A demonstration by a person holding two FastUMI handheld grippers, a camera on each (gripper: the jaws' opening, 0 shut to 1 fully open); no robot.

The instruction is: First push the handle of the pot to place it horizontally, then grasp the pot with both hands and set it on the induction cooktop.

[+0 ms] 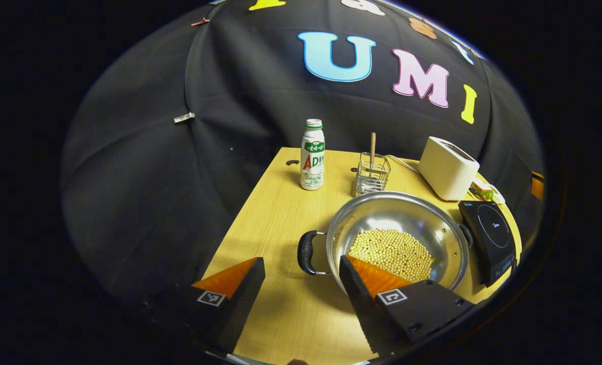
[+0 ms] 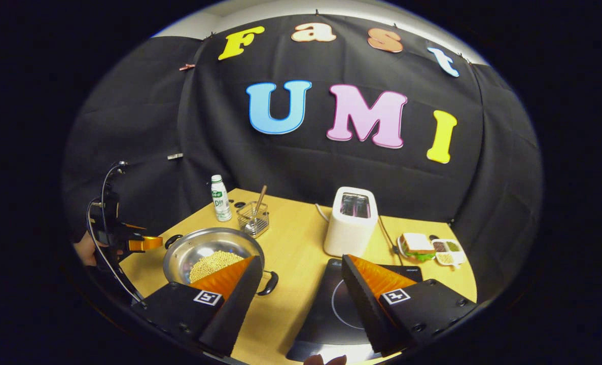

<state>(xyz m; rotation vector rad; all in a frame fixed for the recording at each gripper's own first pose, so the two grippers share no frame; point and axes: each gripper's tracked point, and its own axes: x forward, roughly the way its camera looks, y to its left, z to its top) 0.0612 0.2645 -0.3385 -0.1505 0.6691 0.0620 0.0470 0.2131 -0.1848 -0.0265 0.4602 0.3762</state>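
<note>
Pot (image 1: 397, 238) sits on table (image 1: 280, 213) beside cooktop (image 1: 488, 238), beans inside. Both grippers, left (image 1: 301, 284) & right (image 2: 298, 286), held wide open, empty. Each handle (image 1: 306, 252) should be straddled squarely before jaws are closed, lift kept level.

shiny steel pot (image 1: 397, 228), wood-grain table (image 1: 280, 213)

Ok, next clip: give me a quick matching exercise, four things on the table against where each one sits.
Things:
1. pot
2. induction cooktop
3. toaster
4. bottle

Places:
A. far corner of the table, by the wire rack
B. behind the cooktop
C. near edge, right of the pot
D. near the left gripper, holding beans

Pairs: 1-D, 2-C, 3-B, 4-A
</note>
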